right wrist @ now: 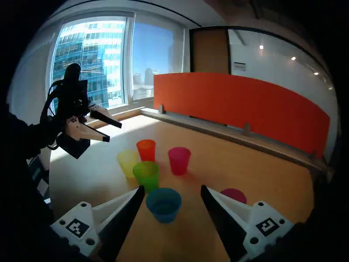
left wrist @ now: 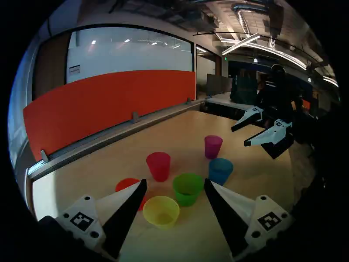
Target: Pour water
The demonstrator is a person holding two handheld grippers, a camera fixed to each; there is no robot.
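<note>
Several plastic cups stand close together on a wooden table (left wrist: pixel 192 124). In the left gripper view my left gripper (left wrist: pixel 174 182) is open above the yellow cup (left wrist: pixel 161 212) and green cup (left wrist: pixel 187 188). Beyond them are the red cup (left wrist: pixel 158 166), blue cup (left wrist: pixel 220 171), magenta cup (left wrist: pixel 213 146) and an orange cup (left wrist: pixel 126 184) half hidden by a finger. My right gripper (left wrist: pixel 238 137) hovers open at the far right. In the right gripper view the right gripper (right wrist: pixel 172 188) is open, with the blue cup (right wrist: pixel 164 204) standing between its fingers, untouched. The left gripper (right wrist: pixel 114 133) hangs open at the left.
An orange partition (right wrist: pixel 244 105) on a grey rail runs along the table's far edge. Large windows (right wrist: pixel 96 61) lie behind the left gripper. The green cup (right wrist: pixel 146 174), yellow cup (right wrist: pixel 127 162), orange cup (right wrist: pixel 146 149), red cup (right wrist: pixel 179 160) and magenta cup (right wrist: pixel 233 195) surround the blue one.
</note>
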